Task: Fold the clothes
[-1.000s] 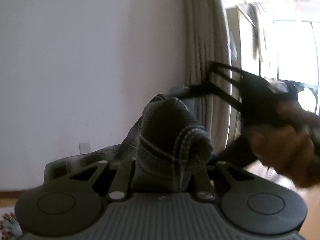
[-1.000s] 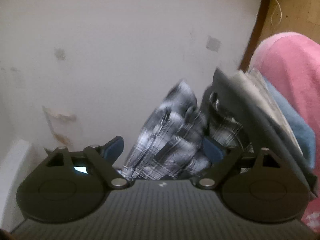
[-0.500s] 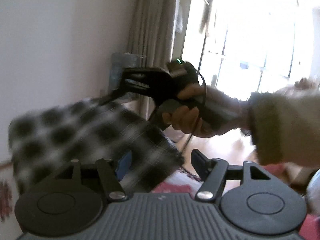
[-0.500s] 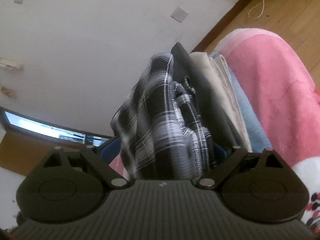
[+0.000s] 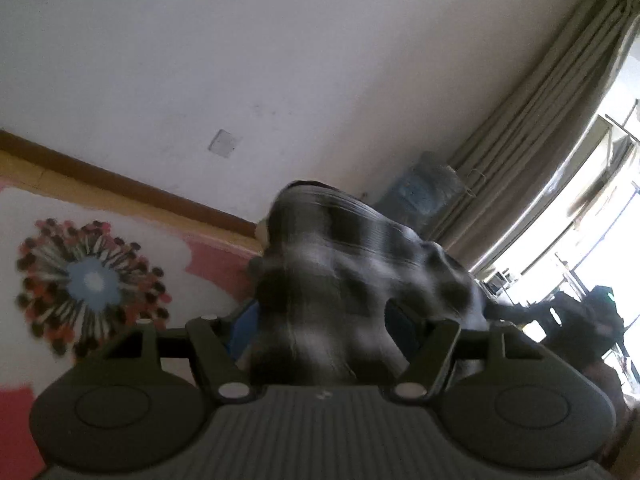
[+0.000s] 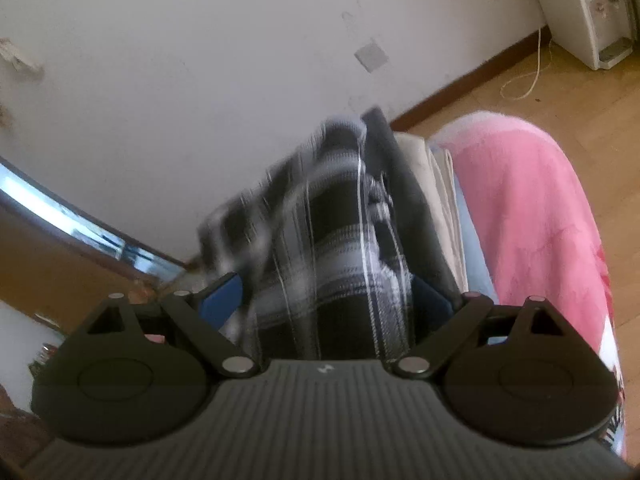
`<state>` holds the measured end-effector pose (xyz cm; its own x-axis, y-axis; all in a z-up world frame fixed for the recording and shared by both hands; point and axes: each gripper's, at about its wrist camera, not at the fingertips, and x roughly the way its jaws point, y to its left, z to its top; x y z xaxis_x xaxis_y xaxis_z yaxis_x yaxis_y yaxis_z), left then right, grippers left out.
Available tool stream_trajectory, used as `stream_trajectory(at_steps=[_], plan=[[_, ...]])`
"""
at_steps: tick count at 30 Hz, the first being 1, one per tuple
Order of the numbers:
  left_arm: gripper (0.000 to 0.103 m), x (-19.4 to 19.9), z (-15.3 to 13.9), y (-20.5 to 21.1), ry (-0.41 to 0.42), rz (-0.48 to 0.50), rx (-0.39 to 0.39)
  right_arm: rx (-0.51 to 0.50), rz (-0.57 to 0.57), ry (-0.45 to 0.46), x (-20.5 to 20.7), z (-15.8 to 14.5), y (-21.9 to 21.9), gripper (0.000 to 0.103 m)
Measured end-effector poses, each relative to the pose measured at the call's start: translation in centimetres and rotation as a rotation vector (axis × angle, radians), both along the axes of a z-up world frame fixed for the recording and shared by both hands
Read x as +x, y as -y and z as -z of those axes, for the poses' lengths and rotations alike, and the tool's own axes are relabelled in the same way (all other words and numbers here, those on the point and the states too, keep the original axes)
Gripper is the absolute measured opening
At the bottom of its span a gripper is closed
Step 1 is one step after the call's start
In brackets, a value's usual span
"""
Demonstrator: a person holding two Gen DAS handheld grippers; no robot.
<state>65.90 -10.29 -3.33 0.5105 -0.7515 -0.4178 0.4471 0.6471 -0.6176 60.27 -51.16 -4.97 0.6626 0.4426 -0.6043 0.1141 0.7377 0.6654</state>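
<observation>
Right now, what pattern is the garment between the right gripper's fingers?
Black-and-white plaid garment; clearest in the right wrist view.

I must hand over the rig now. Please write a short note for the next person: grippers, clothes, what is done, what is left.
Left gripper: jaws wide, plaid garment between them, apparently not clamped.
Right gripper: jaws closed on the same garment.
Folded stack lies just beyond it, next to the pink blanket.
Done: that stack. Left: finish the plaid garment and add it to the stack.
</observation>
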Motion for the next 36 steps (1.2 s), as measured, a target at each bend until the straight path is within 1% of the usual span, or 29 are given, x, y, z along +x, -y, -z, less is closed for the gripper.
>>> stream_trajectory(at_steps=[3,5,7,9,11,13,15,16,18,20,22,23,24,25,27,30,32,33,36], plan=[[0.069,2.7,0.7,0.3,-0.029,0.018,-0.032,-0.013,0.000,0.004,0.0,0.8,-0.9,0.093],[0.066,3.8,1.0,0.5,-0.044,0.039,-0.056,-0.028,0.005,0.011,-0.3,0.9,-1.0,0.093],[0.063,4.8,1.4,1.0,-0.062,0.032,-0.087,-0.048,0.019,0.033,-0.7,0.6,-1.3,0.093],[0.059,5.8,1.9,1.3,-0.093,0.036,-0.124,-0.091,0.008,0.049,-1.2,0.1,-1.8,0.092],[0.052,6.3,2.1,1.4,-0.113,0.031,-0.154,-0.137,-0.015,0.060,-1.9,-0.1,-2.6,0.092],[0.045,6.3,1.9,1.0,-0.111,0.023,-0.189,-0.172,-0.030,0.065,-2.1,0.1,-3.1,0.093],[0.044,5.9,1.7,0.6,-0.099,0.022,-0.237,-0.200,-0.033,0.072,-2.3,0.5,-3.7,0.093],[0.044,5.8,1.6,0.6,-0.099,0.024,-0.244,-0.200,-0.026,0.078,-2.4,0.7,-3.8,0.093],[0.046,5.9,1.5,0.9,-0.115,0.024,-0.221,-0.195,-0.008,0.092,-2.6,1.0,-3.9,0.094],[0.047,6.4,1.5,1.9,-0.141,0.029,-0.166,-0.183,0.012,0.103,-2.6,1.3,-3.9,0.095],[0.043,6.3,1.1,2.5,-0.138,0.019,-0.122,-0.184,0.026,0.112,-2.7,1.5,-4.0,0.095],[0.038,6.1,0.6,2.8,-0.117,0.015,-0.101,-0.191,0.031,0.115,-2.7,1.6,-4.2,0.095],[0.029,5.6,-0.1,3.1,-0.089,0.010,-0.078,-0.206,0.035,0.119,-2.8,1.5,-4.4,0.095],[0.024,4.9,-0.8,3.2,-0.061,0.004,-0.061,-0.221,0.039,0.122,-2.9,1.4,-4.5,0.095],[0.021,3.4,-2.4,3.4,-0.006,-0.003,-0.039,-0.253,0.046,0.128,-3.1,1.3,-4.9,0.095],[0.020,0.3,-5.4,3.4,0.088,0.028,-0.059,-0.253,0.093,0.150,-3.6,1.3,-5.1,0.094],[0.019,-2.2,-7.4,3.7,0.157,0.072,-0.059,-0.200,0.158,0.180,-4.3,1.6,-4.8,0.094],[0.019,-3.7,-8.5,3.7,0.191,0.099,-0.063,-0.157,0.200,0.197,-4.8,1.8,-4.4,0.094],[0.019,-9.7,-11.8,3.9,0.331,0.226,-0.063,0.018,0.340,0.273,-7.4,2.6,-2.9,0.094]])
